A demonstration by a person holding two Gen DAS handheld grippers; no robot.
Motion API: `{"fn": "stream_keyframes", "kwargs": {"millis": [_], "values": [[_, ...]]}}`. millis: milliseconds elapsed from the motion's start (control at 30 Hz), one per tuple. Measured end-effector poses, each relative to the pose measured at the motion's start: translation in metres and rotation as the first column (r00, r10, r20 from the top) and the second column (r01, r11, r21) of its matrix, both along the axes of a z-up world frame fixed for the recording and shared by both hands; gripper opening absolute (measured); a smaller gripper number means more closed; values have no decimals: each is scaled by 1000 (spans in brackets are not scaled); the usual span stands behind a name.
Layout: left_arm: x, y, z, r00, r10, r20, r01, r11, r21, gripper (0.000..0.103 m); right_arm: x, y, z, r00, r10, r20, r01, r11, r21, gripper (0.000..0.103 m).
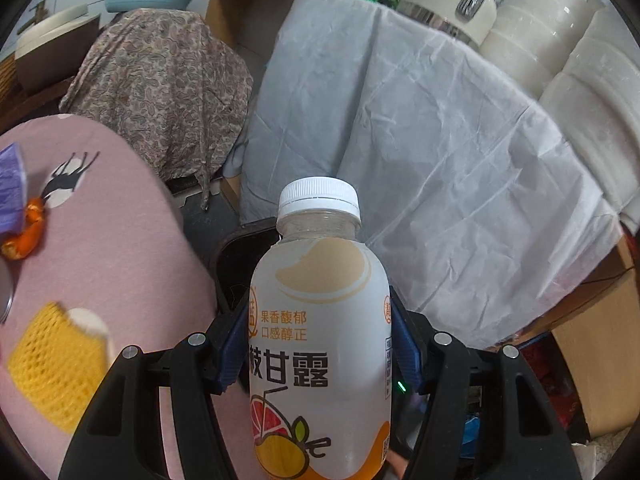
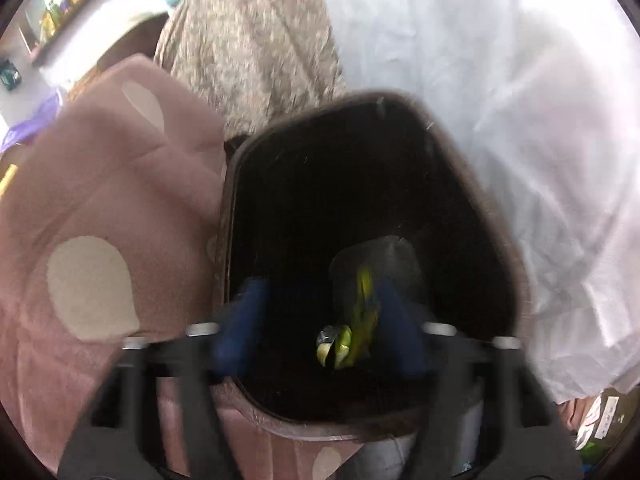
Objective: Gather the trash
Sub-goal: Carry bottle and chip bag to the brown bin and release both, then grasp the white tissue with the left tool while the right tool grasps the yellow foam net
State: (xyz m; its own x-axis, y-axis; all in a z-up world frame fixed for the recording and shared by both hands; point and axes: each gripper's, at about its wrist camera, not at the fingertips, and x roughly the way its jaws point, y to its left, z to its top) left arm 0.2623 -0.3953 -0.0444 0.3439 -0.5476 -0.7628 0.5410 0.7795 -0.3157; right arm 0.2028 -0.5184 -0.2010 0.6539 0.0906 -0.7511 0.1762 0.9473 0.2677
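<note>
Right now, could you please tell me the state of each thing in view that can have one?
Left gripper: shut on the bottle.
Bottle: capped, upright, held clear of the table.
Right gripper: open, over the bin.
Trash bin: open, dark inside.
Yellow-green wrapper: loose between the fingers, over the bin's mouth.

White-capped drink bottle [image 1: 320, 344] upright, pinched between blue pads; yellow-green wrapper [image 2: 356, 320] inside dark bin [image 2: 472, 184].

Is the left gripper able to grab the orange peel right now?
Probably not. The left gripper is already shut on the bottle, so its jaws are full. The orange peel lies off to the side on the pink cloth.
</note>
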Motion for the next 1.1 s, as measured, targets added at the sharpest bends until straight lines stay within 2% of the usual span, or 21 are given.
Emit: {"fn": "stream_keyframes", "kwargs": {"millis": [100,200,333,467,567,633,700,733,767,867,1000,1100], "values": [[14,-26,-19,997,3,-72,-1,999,32,61,-24,1,16,998,-55,32,56,998,-31,68],[27,-46,-47,991,34,-132,-24,997,80,61,-51,-4,27,991,-120,51,123,991,-50,77],[36,-76,-91,974,53,-218,-13,984,180,61,-88,-14,32,980,-188,72,190,982,-25,81],[48,-93,-141,959,115,-258,-28,948,317,61,-109,-24,33,966,-248,73,251,968,-25,82],[55,-98,-166,951,129,-280,-15,926,377,61,-126,-29,32,960,-268,77,270,963,-15,82],[56,-101,-179,948,128,-293,4,912,410,61,-134,-30,32,957,-279,80,281,960,-11,82],[57,-102,-188,941,119,-315,24,909,415,62,-143,-35,32,953,-287,93,289,957,-7,82],[57,-102,-191,939,113,-326,36,907,419,66,-146,-37,31,951,-293,94,295,956,-3,83],[56,-103,-195,936,105,-336,53,902,428,75,-146,-38,31,951,-296,94,297,955,0,83],[56,-103,-188,946,96,-311,48,904,425,83,-145,-40,34,948,-300,103,302,953,-3,83],[50,-104,-161,952,59,-301,64,921,384,84,-146,-36,50,943,-306,130,314,948,-45,83],[35,-105,-123,973,-10,-229,89,937,338,84,-149,-32,64,940,-307,146,323,942,-97,87]]}}
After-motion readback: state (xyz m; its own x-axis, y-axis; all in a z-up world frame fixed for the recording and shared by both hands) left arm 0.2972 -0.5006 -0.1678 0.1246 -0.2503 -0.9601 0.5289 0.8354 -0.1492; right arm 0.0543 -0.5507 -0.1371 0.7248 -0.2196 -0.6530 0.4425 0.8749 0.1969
